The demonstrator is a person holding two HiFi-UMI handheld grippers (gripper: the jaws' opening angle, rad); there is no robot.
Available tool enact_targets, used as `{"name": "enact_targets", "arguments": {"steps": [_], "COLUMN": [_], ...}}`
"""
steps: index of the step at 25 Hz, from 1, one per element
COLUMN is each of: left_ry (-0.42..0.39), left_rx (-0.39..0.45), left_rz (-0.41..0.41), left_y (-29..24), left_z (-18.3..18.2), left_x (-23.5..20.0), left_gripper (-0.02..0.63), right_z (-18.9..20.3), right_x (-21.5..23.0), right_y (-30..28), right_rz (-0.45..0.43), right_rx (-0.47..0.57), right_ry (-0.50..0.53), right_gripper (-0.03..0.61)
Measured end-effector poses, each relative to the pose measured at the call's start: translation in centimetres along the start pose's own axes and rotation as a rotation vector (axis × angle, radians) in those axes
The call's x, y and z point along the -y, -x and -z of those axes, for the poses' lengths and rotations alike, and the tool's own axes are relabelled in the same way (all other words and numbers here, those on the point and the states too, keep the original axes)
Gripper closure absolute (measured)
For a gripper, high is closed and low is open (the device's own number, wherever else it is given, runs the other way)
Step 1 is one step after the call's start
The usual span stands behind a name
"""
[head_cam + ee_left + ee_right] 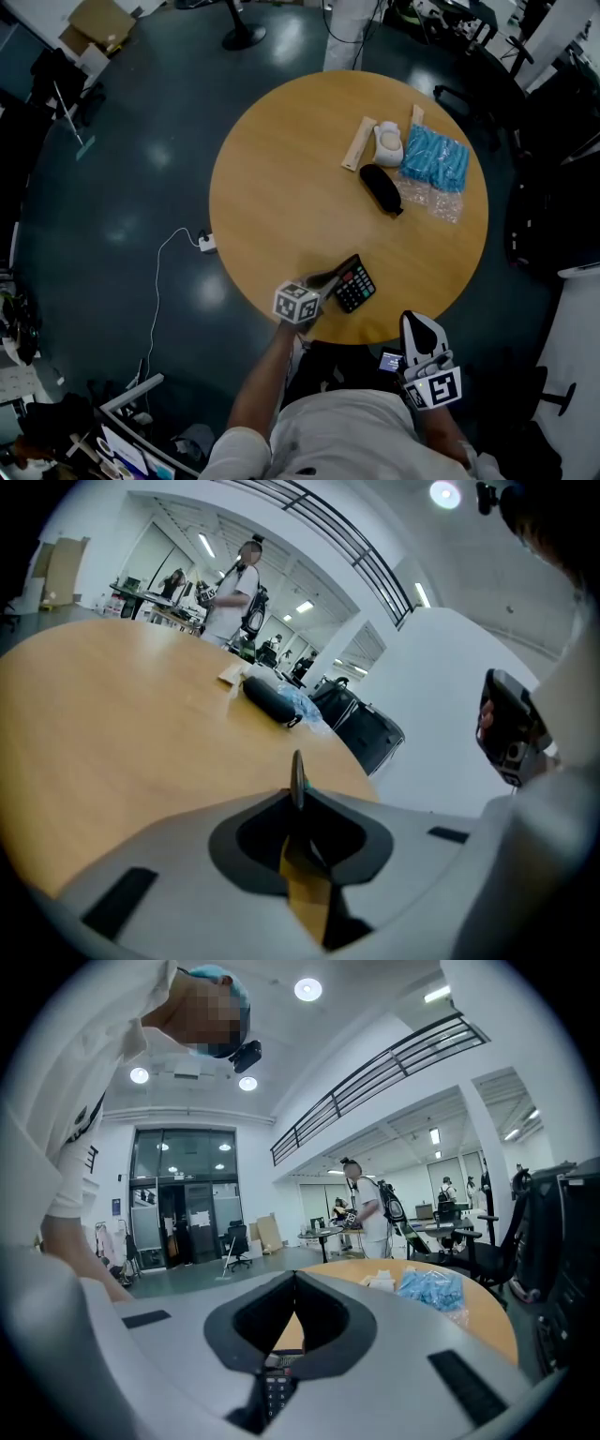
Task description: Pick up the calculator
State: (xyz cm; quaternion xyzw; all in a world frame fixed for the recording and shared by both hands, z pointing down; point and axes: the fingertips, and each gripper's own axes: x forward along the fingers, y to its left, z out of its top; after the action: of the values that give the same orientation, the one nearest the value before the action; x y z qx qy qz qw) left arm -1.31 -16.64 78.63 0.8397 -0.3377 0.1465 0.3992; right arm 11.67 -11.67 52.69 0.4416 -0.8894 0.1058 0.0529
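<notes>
The black calculator [355,283] lies near the front edge of the round wooden table [281,178]. My left gripper [334,279] reaches it from the left and is shut on its near left edge. In the left gripper view the calculator's edge [296,778] stands as a thin dark plate pinched between the jaws of the left gripper [297,797]. My right gripper [412,323] hangs off the table's front rim, to the right of the calculator, shut and holding nothing. In the right gripper view the right gripper [294,1276] has its tips touching, and the calculator's keys [273,1387] show through the gap below.
At the table's far right lie a black pouch [380,187], a blue packet [436,157], clear bags [432,199], a white object [388,142] and a beige strip [359,142]. A person [351,33] stands beyond the table. A cable with a plug [206,242] lies on the floor at left.
</notes>
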Motion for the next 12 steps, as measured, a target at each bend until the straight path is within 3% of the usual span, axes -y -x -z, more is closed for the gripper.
{"name": "enact_targets", "arguments": {"steps": [8,12], "left_ry": [-0.01,-0.099], "left_rx": [0.092,0.24], "left_rz": [-0.161,-0.278], "left_y": [6.2,12.2], "left_z": [0.5,-3.0], "left_x": [3.6,7.3], "left_gripper": [0.561,0.561], "right_z": [-2.0,-3.0], "right_x": [-1.1,-1.4], "right_y": [1.1,1.8], "right_rz": [-0.003,0.0], "right_rx": [0.057,0.084], "right_ry": [0.026,0.036], "right_gripper": [0.565,0.563]}}
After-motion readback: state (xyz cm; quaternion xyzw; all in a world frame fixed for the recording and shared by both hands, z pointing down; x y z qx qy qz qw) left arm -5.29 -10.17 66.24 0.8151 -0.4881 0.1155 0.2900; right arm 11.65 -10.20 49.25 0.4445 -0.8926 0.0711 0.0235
